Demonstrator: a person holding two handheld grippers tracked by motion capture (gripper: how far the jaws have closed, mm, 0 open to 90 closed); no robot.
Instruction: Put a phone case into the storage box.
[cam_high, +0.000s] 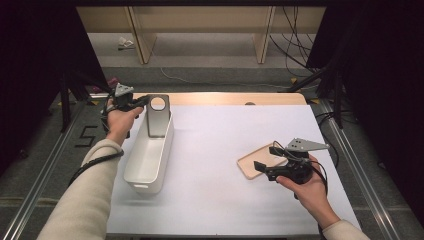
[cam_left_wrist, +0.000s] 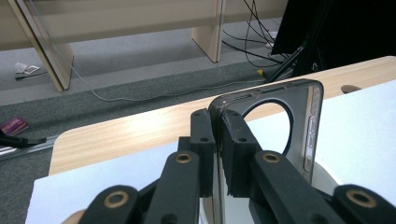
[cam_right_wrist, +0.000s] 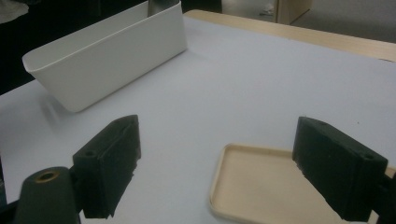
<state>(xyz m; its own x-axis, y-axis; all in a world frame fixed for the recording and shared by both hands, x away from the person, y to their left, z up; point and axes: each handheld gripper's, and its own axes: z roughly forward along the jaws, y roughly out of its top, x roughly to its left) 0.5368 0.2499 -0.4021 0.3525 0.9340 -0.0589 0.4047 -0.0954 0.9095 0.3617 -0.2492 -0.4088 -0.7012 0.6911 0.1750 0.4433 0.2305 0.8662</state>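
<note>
A grey phone case (cam_high: 158, 117) with a big round hole stands upright at the far end of a long white bin (cam_high: 134, 165). My left gripper (cam_high: 145, 101) is shut on the case's upper edge; in the left gripper view the pads (cam_left_wrist: 233, 140) pinch the case (cam_left_wrist: 299, 121) at its corner. My right gripper (cam_high: 266, 157) hangs open over the near end of a small wooden tray (cam_high: 252, 162). In the right gripper view its jaws stand wide apart, nothing between them, above the tray (cam_right_wrist: 261, 186), with the bin (cam_right_wrist: 107, 60) farther off.
A white mat (cam_high: 220, 140) covers the table, and a strip of wooden tabletop (cam_high: 225, 98) shows along the far edge. Metal rails (cam_high: 350, 165) run along both sides. Beyond the table are floor cables and wooden furniture legs (cam_high: 262, 35).
</note>
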